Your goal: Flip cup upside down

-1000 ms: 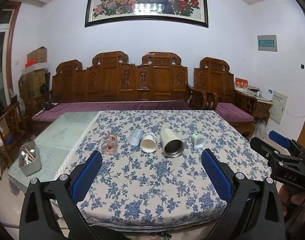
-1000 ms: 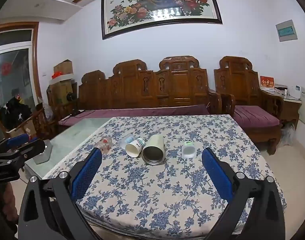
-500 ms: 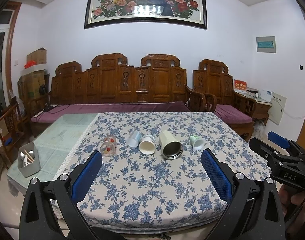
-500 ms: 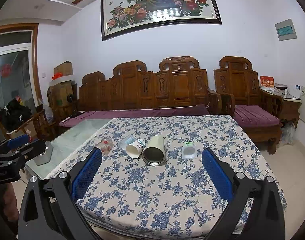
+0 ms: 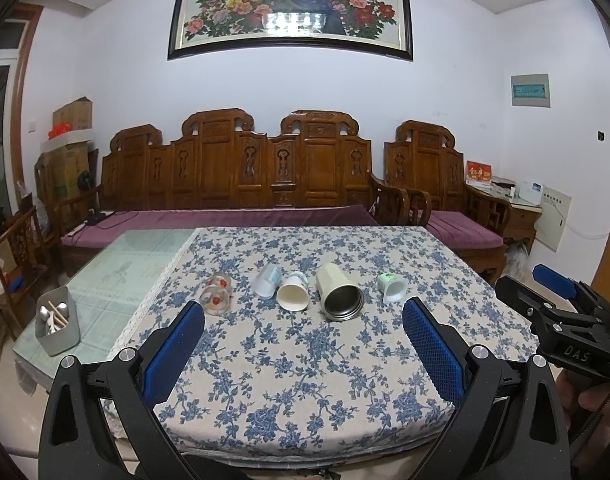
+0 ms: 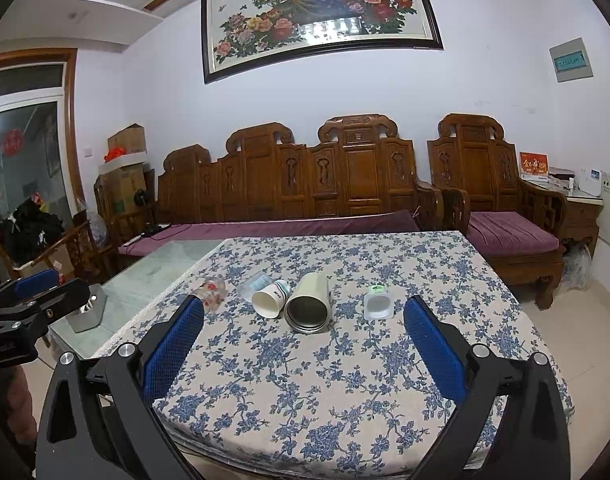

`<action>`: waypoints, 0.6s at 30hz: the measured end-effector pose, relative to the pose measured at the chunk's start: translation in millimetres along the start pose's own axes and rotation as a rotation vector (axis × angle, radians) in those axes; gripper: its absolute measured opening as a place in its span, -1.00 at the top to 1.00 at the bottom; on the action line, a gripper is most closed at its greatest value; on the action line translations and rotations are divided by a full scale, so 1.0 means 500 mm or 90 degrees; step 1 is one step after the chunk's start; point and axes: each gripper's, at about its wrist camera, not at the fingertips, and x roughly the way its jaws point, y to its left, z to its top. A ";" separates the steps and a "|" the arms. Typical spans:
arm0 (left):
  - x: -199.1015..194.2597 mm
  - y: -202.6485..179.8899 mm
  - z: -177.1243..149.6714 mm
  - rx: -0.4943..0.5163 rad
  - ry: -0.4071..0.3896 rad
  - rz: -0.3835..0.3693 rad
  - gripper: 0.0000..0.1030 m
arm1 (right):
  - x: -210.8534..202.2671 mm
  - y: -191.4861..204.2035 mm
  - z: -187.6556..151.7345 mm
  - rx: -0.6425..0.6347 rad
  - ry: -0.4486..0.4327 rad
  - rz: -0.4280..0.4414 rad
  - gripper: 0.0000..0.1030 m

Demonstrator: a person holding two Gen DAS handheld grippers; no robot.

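Several cups lie on their sides in a row on the floral tablecloth (image 5: 305, 360): a glass cup with red print (image 5: 216, 295) (image 6: 211, 293), a clear plastic cup (image 5: 266, 280) (image 6: 253, 285), a white paper cup (image 5: 293, 292) (image 6: 269, 299), a cream metal tumbler (image 5: 339, 293) (image 6: 309, 305) and a small white-green cup (image 5: 390, 287) (image 6: 378, 302). My left gripper (image 5: 303, 354) is open and empty, short of the row. My right gripper (image 6: 304, 354) is open and empty, also short of it. The right gripper also shows in the left wrist view (image 5: 561, 316); the left gripper shows in the right wrist view (image 6: 29, 304).
A grey utensil holder (image 5: 57, 327) stands on the uncovered glass part of the table (image 5: 117, 280) at the left. A carved wooden bench with purple cushions (image 5: 241, 216) stands behind the table. An armchair (image 6: 505, 216) is at the right.
Both views have shifted slightly; the cups sit a little higher and farther in the frames. The cups themselves have not moved. Both grippers stay open.
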 end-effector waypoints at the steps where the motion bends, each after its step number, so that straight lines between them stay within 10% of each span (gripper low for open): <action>1: 0.000 0.000 -0.001 0.000 -0.001 0.000 -0.85 | 0.000 0.000 0.000 0.000 0.000 0.000 -0.96; 18: -0.010 -0.006 0.002 0.002 -0.003 -0.001 -0.85 | 0.001 0.001 0.003 0.003 -0.001 0.000 -0.96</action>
